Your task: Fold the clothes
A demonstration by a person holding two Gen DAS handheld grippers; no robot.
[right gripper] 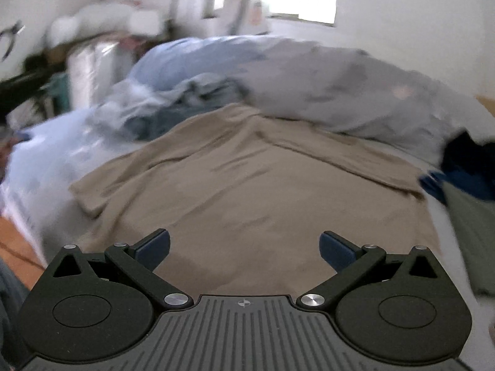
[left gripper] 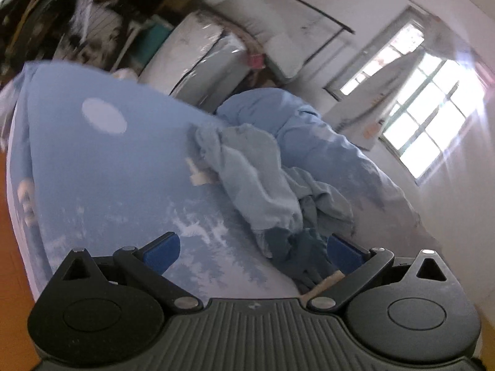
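**Both tools wide open over the bed, clothes lying loose**

Nearest the bed's (left gripper: 102,167) front edge, the left tool (left gripper: 253,252) hung with its blue-padded fingers (left gripper: 162,249) spread wide and nothing between them. Just under its right finger lay the dark blue end of a crumpled heap of blue clothes (left gripper: 263,179); whether the pad touched the cloth could not be told. The heap ran away from the tool across the pale blue sheet, lighter blue pieces piled on darker ones. A small pale tag or scrap (left gripper: 198,176) lay on the sheet beside the heap. Past the heap, a bunched blue duvet (left gripper: 309,130) lay along the bed's far side, towards the wall. Beyond the bed stood wrapped white bundles (left gripper: 201,49) and a bright window (left gripper: 427,117).

The right tool (right gripper: 244,249) was likewise fully open and empty, held above a tan garment (right gripper: 247,185) spread fairly flat on the bed, one sleeve or edge folded towards the bed's left side. Behind the tan garment the same blue clothes (right gripper: 173,108) sat in a blurred heap, and behind those the grey-blue duvet (right gripper: 324,80) rose across the far side of the bed. A dark blue and black item (right gripper: 464,167) sat at the bed's right edge, too blurred to make out.
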